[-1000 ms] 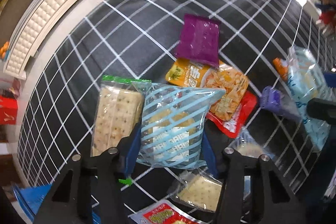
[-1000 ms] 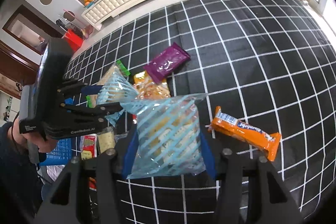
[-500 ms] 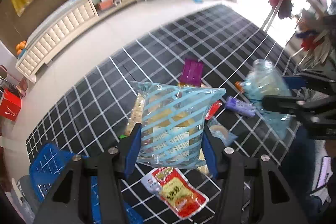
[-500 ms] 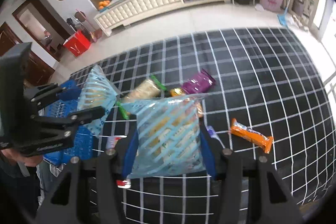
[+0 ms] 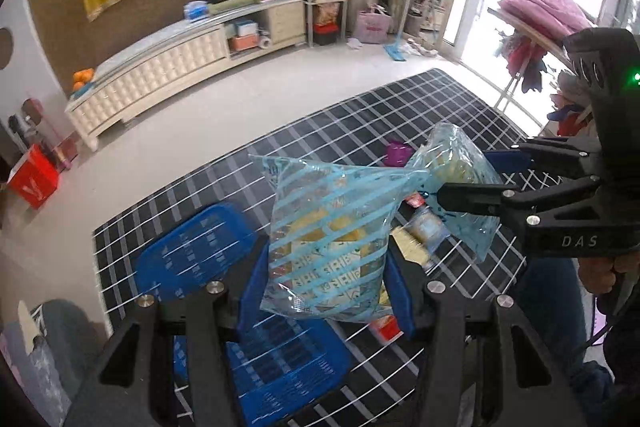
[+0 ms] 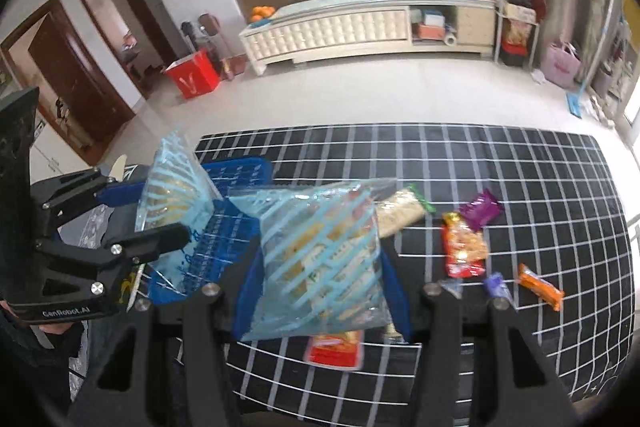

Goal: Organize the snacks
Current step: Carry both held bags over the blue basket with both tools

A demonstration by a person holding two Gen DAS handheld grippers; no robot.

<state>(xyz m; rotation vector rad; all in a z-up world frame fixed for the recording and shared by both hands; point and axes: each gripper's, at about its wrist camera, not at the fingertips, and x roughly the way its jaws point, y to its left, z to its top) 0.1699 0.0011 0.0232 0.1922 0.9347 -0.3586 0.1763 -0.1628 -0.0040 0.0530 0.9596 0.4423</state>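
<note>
Now both my jaws are clamped on blue-striped snack bags, the left bag (image 5: 328,239) and the right bag (image 6: 320,263) held high above the mat (image 6: 520,187), near the blue basket (image 5: 200,251), probably to drop them in

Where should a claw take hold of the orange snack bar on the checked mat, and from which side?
Grip the orange snack bar across its narrow middle, coming down from above. It lies flat on the checked mat, long and slim, set diagonally, so turn the claw to close across the short width. The small purple packet lies close beside it.
</note>
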